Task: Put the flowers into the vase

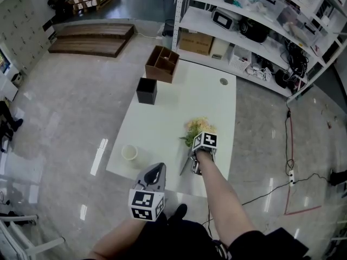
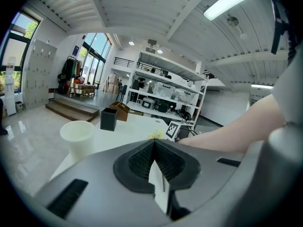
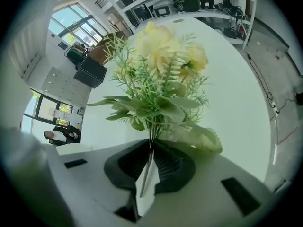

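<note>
A bunch of pale yellow flowers (image 1: 198, 127) with green fern leaves lies on the white table (image 1: 162, 129) at its near right. My right gripper (image 1: 194, 166) points steeply down and is shut on the flowers' stems. In the right gripper view the flowers (image 3: 161, 65) rise straight out of the closed right gripper (image 3: 151, 149). The vase, a small white cup (image 1: 129, 153), stands upright near the table's near left edge and shows in the left gripper view as the cup (image 2: 78, 137). My left gripper (image 1: 155, 172) hovers just right of it, shut with nothing in it (image 2: 154, 156).
A black square box (image 1: 146, 90) and a brown wooden divided box (image 1: 162, 64) stand at the table's far end. A round cable hole (image 1: 223, 81) is at the far right corner. White shelving (image 1: 260, 26) full of equipment runs behind the table. Cables lie on the floor at right.
</note>
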`<state>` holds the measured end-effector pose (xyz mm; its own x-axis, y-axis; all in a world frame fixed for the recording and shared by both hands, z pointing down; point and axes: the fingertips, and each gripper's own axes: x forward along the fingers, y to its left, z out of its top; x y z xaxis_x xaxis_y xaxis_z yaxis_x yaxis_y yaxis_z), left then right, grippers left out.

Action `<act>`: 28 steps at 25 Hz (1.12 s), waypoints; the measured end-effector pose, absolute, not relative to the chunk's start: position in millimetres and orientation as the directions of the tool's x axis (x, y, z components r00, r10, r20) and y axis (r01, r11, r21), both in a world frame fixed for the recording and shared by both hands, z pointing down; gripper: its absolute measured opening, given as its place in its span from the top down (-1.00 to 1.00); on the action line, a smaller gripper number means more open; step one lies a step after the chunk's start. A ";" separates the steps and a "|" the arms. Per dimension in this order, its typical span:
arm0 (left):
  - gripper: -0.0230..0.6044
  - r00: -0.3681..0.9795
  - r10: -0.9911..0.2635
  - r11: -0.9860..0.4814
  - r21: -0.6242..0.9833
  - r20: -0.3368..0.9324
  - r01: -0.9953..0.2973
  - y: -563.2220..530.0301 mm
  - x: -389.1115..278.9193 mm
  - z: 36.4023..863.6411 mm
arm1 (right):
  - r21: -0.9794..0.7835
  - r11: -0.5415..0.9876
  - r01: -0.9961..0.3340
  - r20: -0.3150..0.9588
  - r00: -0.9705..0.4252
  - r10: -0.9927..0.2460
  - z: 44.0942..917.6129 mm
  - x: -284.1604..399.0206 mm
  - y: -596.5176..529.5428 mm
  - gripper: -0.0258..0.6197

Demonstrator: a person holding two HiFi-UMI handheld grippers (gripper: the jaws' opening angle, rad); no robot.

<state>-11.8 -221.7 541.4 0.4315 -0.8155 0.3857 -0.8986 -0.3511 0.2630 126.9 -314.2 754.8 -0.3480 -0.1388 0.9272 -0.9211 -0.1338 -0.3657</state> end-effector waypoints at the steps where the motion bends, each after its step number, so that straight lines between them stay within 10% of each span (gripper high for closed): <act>1: 0.92 0.432 -0.816 -0.352 0.264 0.384 -0.898 -221.4 -11.9 540.5 | -0.368 -0.136 -0.920 0.926 -0.350 -0.140 753.0 127.3 -313.9 0.82; 13: 0.92 0.460 -0.818 -0.385 0.265 0.347 -0.884 -216.7 -0.2 524.6 | -0.386 -0.100 -0.917 0.913 -0.364 -0.182 730.9 128.9 -300.9 0.84; 28: 0.92 0.466 -0.839 -0.414 0.225 0.281 -0.882 -213.2 7.7 493.3 | -0.163 0.309 -0.937 0.480 -0.349 -0.805 559.3 136.1 -313.3 0.84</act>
